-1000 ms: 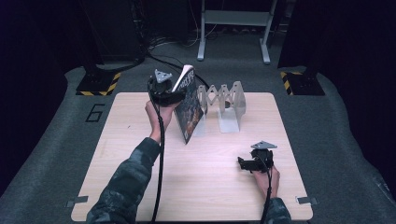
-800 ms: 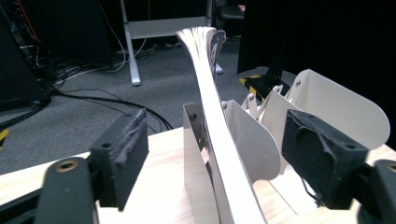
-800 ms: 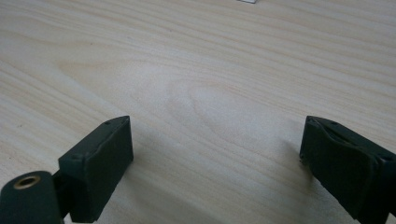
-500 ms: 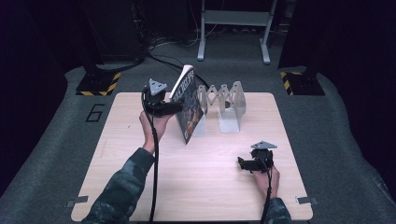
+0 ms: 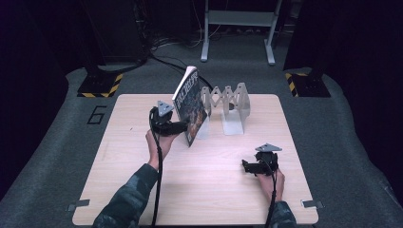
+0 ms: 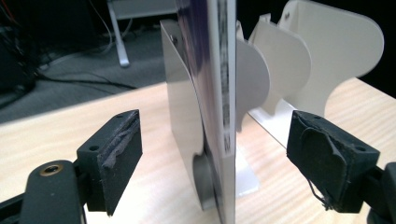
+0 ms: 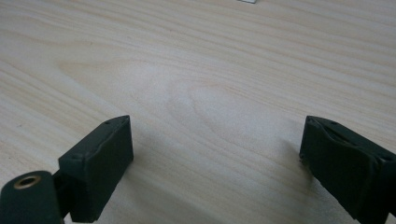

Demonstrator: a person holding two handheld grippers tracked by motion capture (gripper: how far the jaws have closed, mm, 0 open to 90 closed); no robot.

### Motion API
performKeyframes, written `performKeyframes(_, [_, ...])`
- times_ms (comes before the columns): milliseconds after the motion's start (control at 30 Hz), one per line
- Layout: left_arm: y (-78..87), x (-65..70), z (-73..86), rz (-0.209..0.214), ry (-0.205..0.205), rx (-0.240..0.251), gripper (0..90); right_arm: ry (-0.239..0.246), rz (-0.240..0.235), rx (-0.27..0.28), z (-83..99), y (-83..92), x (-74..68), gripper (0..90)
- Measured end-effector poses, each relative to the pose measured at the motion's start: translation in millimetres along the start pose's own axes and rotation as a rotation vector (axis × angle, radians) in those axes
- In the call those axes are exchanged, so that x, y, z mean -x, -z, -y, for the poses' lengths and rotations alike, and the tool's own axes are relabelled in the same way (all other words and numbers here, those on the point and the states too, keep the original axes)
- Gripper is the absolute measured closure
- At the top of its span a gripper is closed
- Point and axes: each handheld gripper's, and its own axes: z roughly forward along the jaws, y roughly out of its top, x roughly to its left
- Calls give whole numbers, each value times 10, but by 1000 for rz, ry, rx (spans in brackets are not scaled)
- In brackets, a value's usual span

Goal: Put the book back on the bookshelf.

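Book [image 5: 191,105] between open left tool [image 6: 215,158]

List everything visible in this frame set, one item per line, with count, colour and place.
Book: one, dark glossy cover, standing on edge at the rack's left end, leaning left.
Rack: one, white, accordion-style dividers, at the table's far middle.
Table: one, light wood, on grey carpet.
Frame legs: one grey metal stand, on the floor behind the table.
Hazard-striped bases: two, black and yellow, on the floor left and right of the table's far corners.
Left claw: one, black, open, pads either side of the book's edge without pressing.
Right claw: one, black, open, resting low over bare table near right.
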Motion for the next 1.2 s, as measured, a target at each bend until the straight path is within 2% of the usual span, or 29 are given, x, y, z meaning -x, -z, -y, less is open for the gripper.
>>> performKeyframes(333, [-264, 50, 363, 22, 65, -70, 239, 1, 1, 0, 0, 0, 0, 94])
performKeyframes(500, [-430, 69, 550, 24, 80, -115, 333, 6, -2, -1, 2, 2, 4, 94])
performKeyframes(667, [-578, 74, 727, 45, 132, -156, 412, 2, -3, 1, 1, 3, 3, 95])
performKeyframes(767, [-638, 64, 802, 51, 183, -180, 487, 6, -2, 3, 0, 0, 6, 96])
performKeyframes(800, [-647, 64, 823, 38, 207, -181, 508, 1, 0, 5, -1, -1, 3, 96])
performKeyframes(867, [-665, 65, 860, 44, 242, -180, 557, 2, -1, 6, 0, -1, 4, 97])
performKeyframes(900, [-668, 77, 874, 36, 244, -176, 578, 1, -1, 6, 0, -1, 3, 97])
performKeyframes(1033, [-700, 119, 899, 63, 255, -172, 715, 1, -1, 7, 0, -1, 3, 99])
performKeyframes(1100, [-709, 149, 900, 78, 275, -168, 755, 1, -1, 6, 0, -1, 3, 99])
performKeyframes(1200, [-719, 205, 904, 97, 299, -160, 770, 1, -1, 6, 0, 0, 2, 99])
